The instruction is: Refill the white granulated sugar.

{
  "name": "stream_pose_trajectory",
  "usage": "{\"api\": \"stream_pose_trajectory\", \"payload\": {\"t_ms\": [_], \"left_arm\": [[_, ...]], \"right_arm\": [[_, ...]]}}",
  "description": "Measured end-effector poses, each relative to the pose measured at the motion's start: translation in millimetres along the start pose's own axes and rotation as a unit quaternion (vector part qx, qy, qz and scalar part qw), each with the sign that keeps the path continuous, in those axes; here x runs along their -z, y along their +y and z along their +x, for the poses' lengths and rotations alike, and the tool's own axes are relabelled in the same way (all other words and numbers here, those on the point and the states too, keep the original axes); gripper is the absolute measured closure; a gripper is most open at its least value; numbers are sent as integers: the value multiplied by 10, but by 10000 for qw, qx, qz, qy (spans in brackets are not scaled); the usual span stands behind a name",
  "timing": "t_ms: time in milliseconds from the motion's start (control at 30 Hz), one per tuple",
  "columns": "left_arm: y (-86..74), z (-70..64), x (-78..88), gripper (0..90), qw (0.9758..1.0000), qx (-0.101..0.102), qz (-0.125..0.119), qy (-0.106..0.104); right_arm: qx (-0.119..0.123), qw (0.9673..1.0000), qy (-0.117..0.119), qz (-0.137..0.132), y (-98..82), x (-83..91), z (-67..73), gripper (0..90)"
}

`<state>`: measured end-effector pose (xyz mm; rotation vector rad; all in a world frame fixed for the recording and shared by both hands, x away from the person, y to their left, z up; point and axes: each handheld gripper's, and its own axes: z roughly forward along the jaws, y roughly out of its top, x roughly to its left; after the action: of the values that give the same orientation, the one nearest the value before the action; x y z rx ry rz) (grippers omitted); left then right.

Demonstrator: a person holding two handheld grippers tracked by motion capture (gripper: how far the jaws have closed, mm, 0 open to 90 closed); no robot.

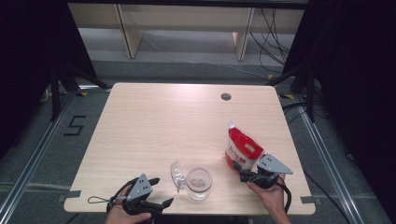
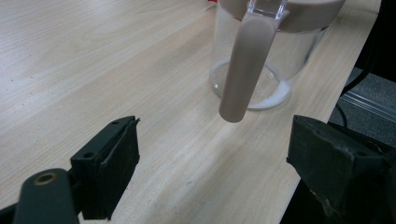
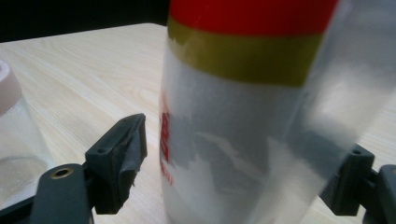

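A clear glass jar (image 1: 199, 183) with a brownish rim stands near the table's front edge, its hinged lid (image 1: 177, 173) swung open to the left. In the left gripper view the jar (image 2: 280, 56) holds a little white powder, and a brown clasp (image 2: 245, 70) hangs down its side. My left gripper (image 1: 161, 191) (image 2: 212, 163) is open, just short of the jar and to its left. A red-and-white pouch (image 1: 242, 151) (image 3: 243, 116) stands upright to the right of the jar (image 3: 14, 140). My right gripper (image 1: 250, 176) (image 3: 233, 172) is open with its jaws on either side of the pouch's lower part.
A round cable hole (image 1: 226, 96) sits in the light wooden table (image 1: 163, 121) near its far edge. Both hands come in over the front edge. Black curtains flank the table, and wooden shelving (image 1: 187, 23) stands behind it.
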<state>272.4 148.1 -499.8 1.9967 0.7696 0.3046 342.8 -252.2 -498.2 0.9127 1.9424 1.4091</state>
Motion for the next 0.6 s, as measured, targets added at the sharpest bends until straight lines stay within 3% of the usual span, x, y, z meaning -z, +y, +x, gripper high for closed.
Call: {"api": "stream_pose_trajectory", "payload": {"t_ms": [133,167,200,300,367,400,500,533,600], "left_arm": [[-2,1,-4,161,10000,2,-15,-36],[-1,1,-4,161,10000,-3,-18,-45],[0,3,-3,161,10000,-20,-13,-45],[0,-1,0,161,10000,1,7,-12],[1,2,-1,161,10000,-38,3,-20],[1,3,-3,161,10000,-37,-10,-38],[1,2,-2,161,10000,-36,-2,-31],[0,0,-3,161,10000,-37,3,-25],[-1,-1,-3,161,10000,-52,7,-23]], "right_arm": [[72,10000,10,19,-6,-6,-1,188],[-67,10000,5,50,-8,-1,21,181],[24,10000,32,28,-10,-9,16,179],[-21,10000,-84,14,-12,-13,11,180],[-106,9999,-33,39,-11,-14,4,183],[2,10000,2,-1,-12,-28,-16,186],[-14,10000,-15,9,-17,-37,-19,194],[-133,9999,-21,48,-19,-37,-7,199],[-152,9999,32,36,-29,-48,-11,215]]}}
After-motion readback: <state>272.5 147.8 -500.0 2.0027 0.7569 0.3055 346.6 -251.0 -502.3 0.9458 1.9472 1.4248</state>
